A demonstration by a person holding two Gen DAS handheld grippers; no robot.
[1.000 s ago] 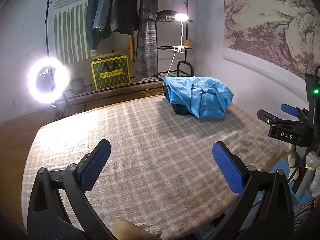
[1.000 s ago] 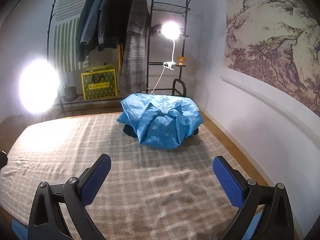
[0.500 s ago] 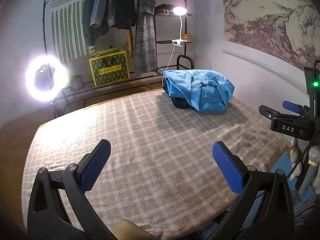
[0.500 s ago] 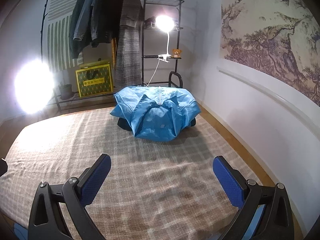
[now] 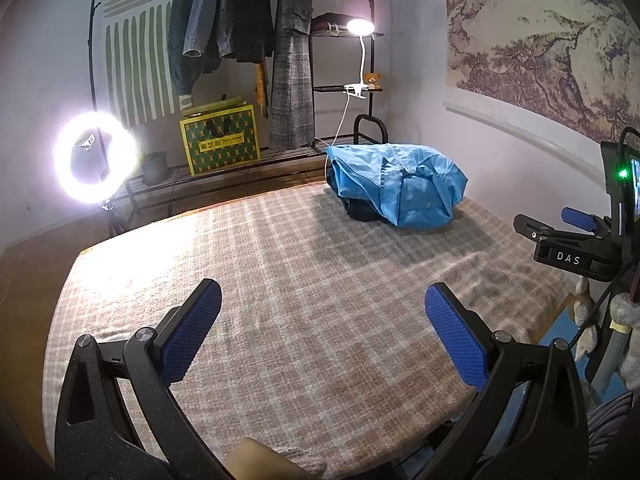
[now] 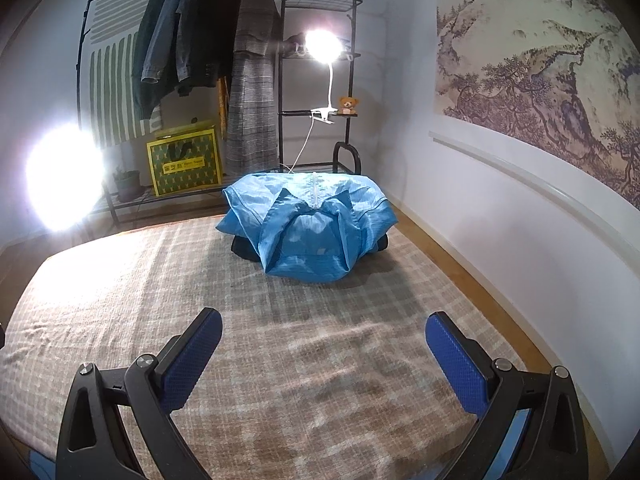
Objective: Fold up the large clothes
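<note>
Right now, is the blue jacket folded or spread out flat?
Folded. The blue jacket sits as a compact bundle with its sides tucked in, atop a dark garment on the plaid bedcover.

A wide bed covered with a beige and white checked woven blanket [image 5: 280, 264] fills the lower part of both views. Its cloth lies mostly flat, with shallow wrinkles in the near right part. Toward the far right corner sits a crumpled light blue jacket with a white zip [image 6: 308, 224], heaped on top of a dark folded garment [image 6: 244, 250] that rests on the blanket and shows only at the heap's lower edges. The rest of the blanket's surface carries only light and shadow.
</note>
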